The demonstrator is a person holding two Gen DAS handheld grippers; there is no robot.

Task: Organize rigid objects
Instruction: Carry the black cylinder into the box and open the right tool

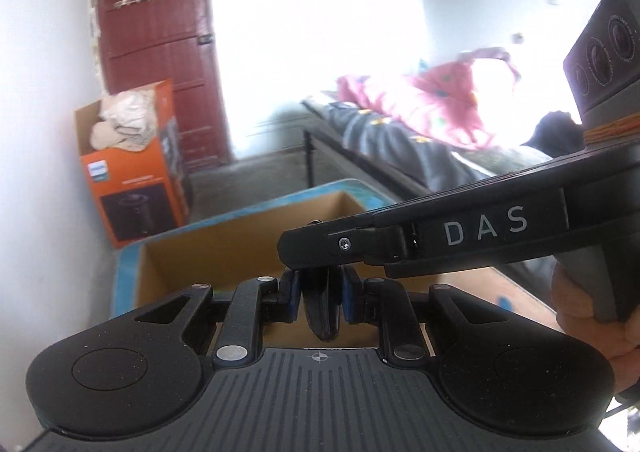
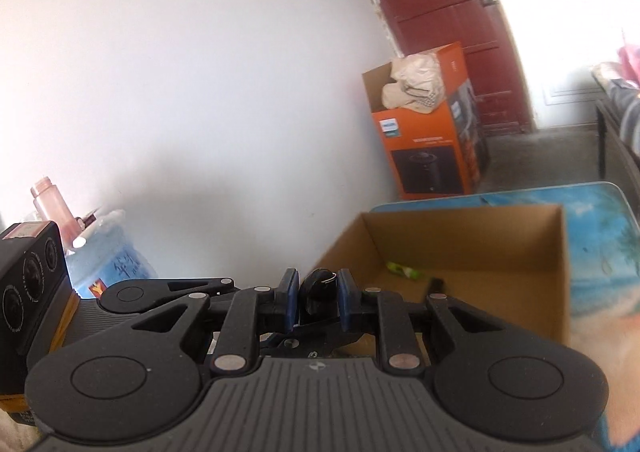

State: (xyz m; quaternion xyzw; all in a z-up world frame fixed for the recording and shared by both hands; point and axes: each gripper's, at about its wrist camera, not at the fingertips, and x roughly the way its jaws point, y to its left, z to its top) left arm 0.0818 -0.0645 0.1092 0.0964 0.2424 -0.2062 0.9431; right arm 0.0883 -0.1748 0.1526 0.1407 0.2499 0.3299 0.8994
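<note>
- Left wrist view: the left claw (image 1: 320, 298) is pinching a small black object (image 1: 322, 316) between its blue pads (image 1: 294, 294). The object hangs in the gap, above the near edge of the open cardboard box (image 1: 240, 248).
- Left wrist view: the right claw (image 1: 316, 252) crosses in from the right and its tip sits directly over the same object, touching it or just beside it. Risk: with both claws on one small item, a pull by either one can twist it out of the other's pads.
- Left wrist view: the box stands on a blue-patterned surface (image 1: 126, 276). Risk: a release too near the front wall lets the object strike the rim and fall outside.
- Right wrist view: the right claw (image 2: 318, 294) is also pressed onto the small black object (image 2: 316, 292), which shows a thin bright line on its top. Only a narrow part sits between the blue pads (image 2: 346, 298), so the hold is judged shallow.
- Right wrist view: the left claw lies below and to the left, close under the object. Risk: the two linkages collide if either claw spreads or turns.
- Right wrist view: the box floor already holds a green item (image 2: 404, 271) and a dark item (image 2: 436, 286). Risk: a dropped object may bounce off them.
</note>
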